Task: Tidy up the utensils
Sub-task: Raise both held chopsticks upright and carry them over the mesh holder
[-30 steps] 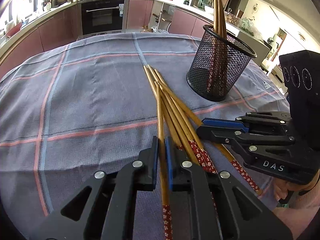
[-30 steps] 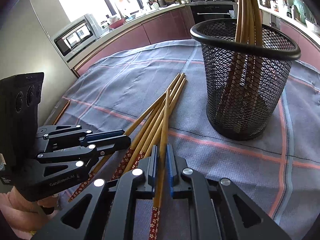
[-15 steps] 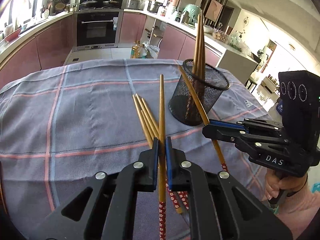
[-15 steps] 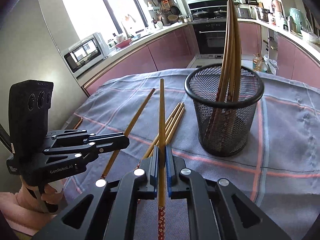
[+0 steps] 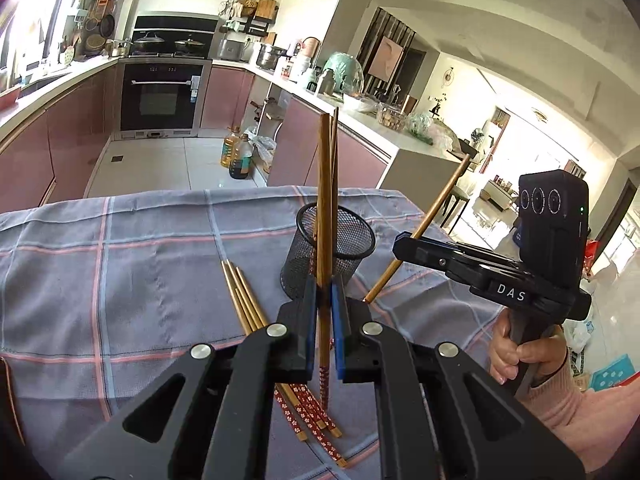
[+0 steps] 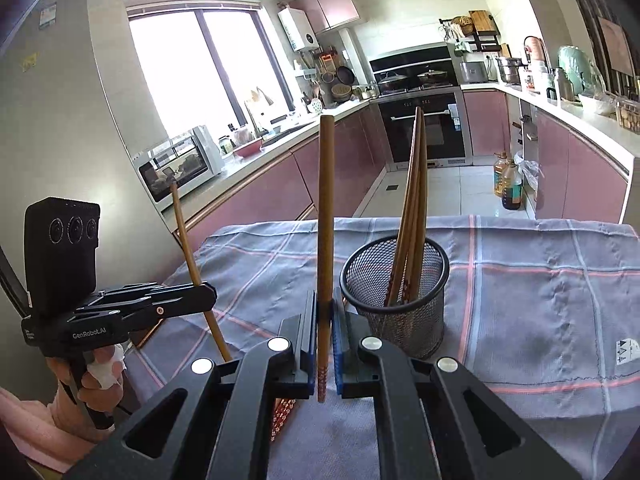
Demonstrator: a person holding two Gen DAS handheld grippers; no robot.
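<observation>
My left gripper (image 5: 324, 300) is shut on a wooden chopstick (image 5: 324, 216) and holds it lifted above the table, in front of the black mesh holder (image 5: 352, 236). My right gripper (image 6: 325, 312) is shut on another chopstick (image 6: 326, 216), also lifted, just left of the mesh holder (image 6: 416, 312). That holder has a few chopsticks (image 6: 414, 200) standing in it. Each gripper shows in the other's view: the right one (image 5: 404, 246) with its tilted chopstick (image 5: 436, 220), the left one (image 6: 208, 294) with its chopstick (image 6: 188, 248). Several chopsticks (image 5: 244, 300) lie on the cloth.
A blue-grey checked cloth (image 6: 540, 300) covers the table. Its far edge drops to the kitchen floor, where oil bottles (image 5: 238, 154) stand. Pink cabinets and an oven (image 5: 160, 96) are beyond. A hand (image 5: 528, 356) grips the right tool.
Both grippers have risen and tilted up, each lifting its chopstick off the pile on the cloth. The holder now sits lower and farther off in both views.
</observation>
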